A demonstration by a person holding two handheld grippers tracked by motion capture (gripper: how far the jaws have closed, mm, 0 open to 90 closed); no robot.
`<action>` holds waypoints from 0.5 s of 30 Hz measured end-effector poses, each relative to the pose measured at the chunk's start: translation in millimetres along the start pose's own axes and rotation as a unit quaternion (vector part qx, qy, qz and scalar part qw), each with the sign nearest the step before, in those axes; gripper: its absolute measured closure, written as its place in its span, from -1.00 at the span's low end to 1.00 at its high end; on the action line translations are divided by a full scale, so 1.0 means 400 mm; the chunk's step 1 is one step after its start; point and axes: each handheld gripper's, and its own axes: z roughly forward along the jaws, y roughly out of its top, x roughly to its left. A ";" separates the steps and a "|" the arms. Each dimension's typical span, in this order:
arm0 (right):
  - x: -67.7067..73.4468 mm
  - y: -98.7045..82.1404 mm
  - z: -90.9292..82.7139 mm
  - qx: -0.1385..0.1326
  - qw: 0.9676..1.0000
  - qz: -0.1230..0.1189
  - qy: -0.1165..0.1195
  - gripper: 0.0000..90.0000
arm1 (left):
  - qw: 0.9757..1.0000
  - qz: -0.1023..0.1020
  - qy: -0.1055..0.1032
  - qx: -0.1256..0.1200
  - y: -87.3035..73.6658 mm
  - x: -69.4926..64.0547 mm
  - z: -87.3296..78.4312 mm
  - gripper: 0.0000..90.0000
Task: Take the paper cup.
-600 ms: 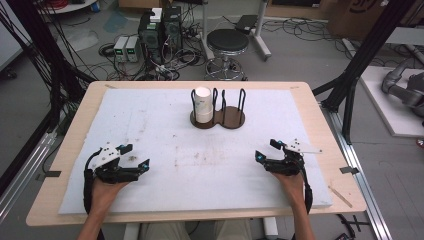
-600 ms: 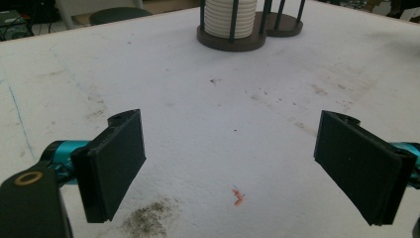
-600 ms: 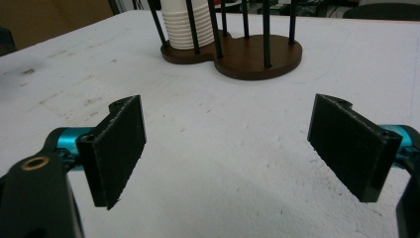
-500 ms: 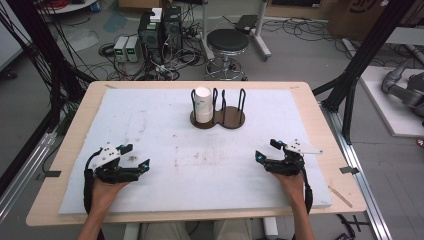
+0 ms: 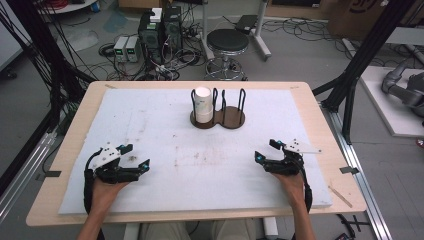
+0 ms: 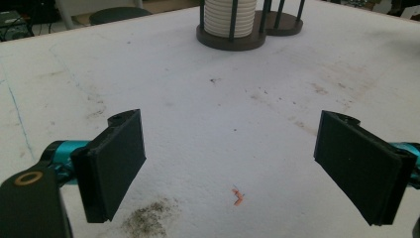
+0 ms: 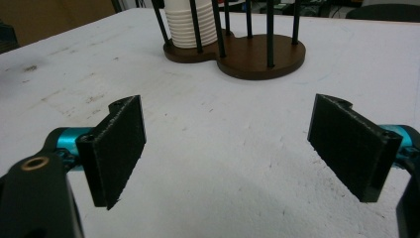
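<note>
Nothing has moved; both grippers (image 5: 134, 159) (image 5: 265, 150) gape empty, cup stack (image 6: 231, 17) top cropped

At the top centre of the high view a white ribbed stack of cups (image 5: 202, 104) stands in a dark brown holder (image 5: 218, 119) with black posts. The mat (image 5: 200, 165) is white, speckled with grey-brown stains, on a pale wood table (image 5: 75, 125). Both the left gripper (image 5: 135, 160) and the right gripper (image 5: 265, 151) are black with teal accents.
</note>
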 end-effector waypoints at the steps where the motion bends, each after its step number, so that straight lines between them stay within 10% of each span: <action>1: 0.000 0.000 0.000 0.002 1.000 0.001 0.000 -0.66 | 1.000 0.000 0.000 0.000 0.000 0.000 0.000 -0.73; 9: -0.011 0.034 -0.005 0.017 1.000 -0.003 0.005 -0.66 | 1.000 -0.002 -0.002 -0.003 0.000 0.002 -0.001 -0.73; 15: -0.040 0.173 -0.034 0.018 0.999 -0.033 0.008 -0.66 | 1.000 -0.008 -0.004 -0.008 -0.001 0.005 -0.003 -0.73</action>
